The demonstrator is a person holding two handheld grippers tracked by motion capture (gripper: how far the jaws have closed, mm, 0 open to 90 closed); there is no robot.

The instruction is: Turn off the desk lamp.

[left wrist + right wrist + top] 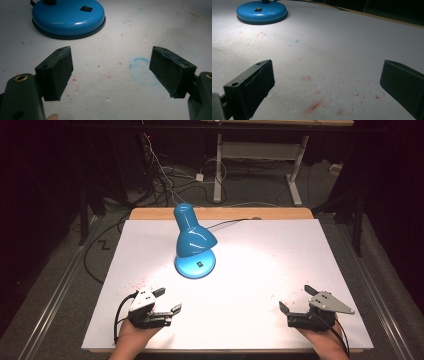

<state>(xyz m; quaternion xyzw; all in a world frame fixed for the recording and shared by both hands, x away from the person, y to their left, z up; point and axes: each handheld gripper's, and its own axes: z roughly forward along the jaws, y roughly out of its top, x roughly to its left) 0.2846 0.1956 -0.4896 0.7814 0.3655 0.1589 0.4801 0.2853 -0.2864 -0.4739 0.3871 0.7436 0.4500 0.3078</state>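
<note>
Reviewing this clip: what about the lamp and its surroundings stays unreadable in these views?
- Bulb: high view, hidden inside the downturned shade of the blue desk lamp.
- Switch position: left gripper view, too small to read.
- Lamp neck and shade: both gripper views, cut off by the top edge.
- Cord's end: high view, lost past the table's far edge.

Blue lamp (194, 245) lit, far centre of white table (280, 250); left gripper (167, 301) and right gripper (295, 299) near edge, jaws spread, well apart.
</note>
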